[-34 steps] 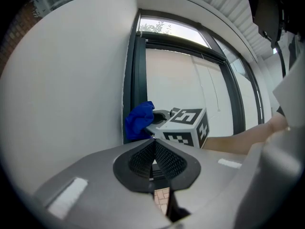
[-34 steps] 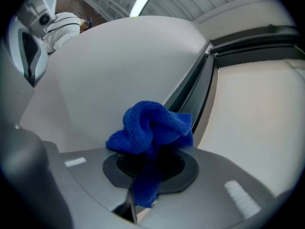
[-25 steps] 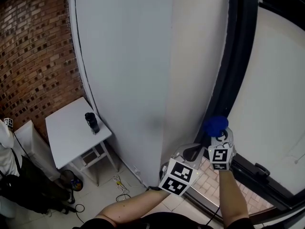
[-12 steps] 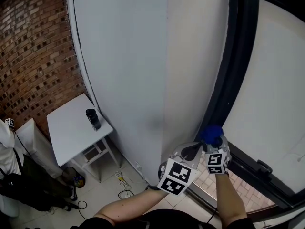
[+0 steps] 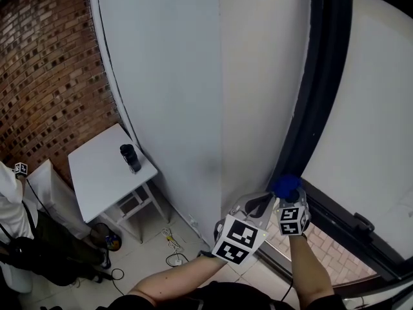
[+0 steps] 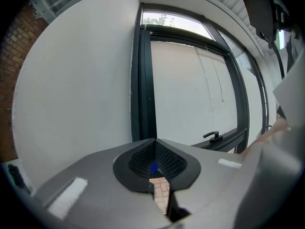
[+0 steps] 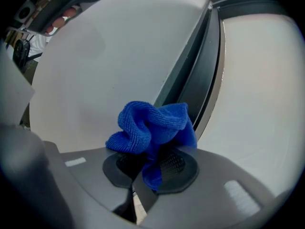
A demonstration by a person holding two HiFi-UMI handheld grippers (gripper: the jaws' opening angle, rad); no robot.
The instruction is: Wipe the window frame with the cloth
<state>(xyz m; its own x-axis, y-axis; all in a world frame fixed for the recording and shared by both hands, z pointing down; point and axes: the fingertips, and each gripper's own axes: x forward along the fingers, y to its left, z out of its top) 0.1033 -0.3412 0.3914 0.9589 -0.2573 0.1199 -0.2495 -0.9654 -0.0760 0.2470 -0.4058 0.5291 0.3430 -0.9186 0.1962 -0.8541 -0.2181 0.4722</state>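
Observation:
A bunched blue cloth (image 7: 152, 128) is pinched in my right gripper (image 7: 151, 165), which is shut on it. In the head view the cloth (image 5: 284, 186) presses against the lower part of the dark window frame (image 5: 319, 89), with the right gripper (image 5: 288, 197) just below it. The frame's upright (image 7: 198, 80) runs up behind the cloth in the right gripper view. My left gripper (image 5: 261, 205) sits beside the right one, jaws shut with nothing between them (image 6: 155, 166). The left gripper view shows the frame's upright (image 6: 144, 80) ahead.
A white wall (image 5: 174, 89) stands left of the frame. A small white table (image 5: 103, 173) with a dark cup (image 5: 129, 157) sits below left, before a brick wall (image 5: 45, 76). A window handle (image 6: 212, 136) sits on the lower rail. A person (image 5: 13, 199) stands at far left.
The right gripper and the cloth have slid down the frame's upright towards its bottom corner. The left gripper stayed close beside it, shut.

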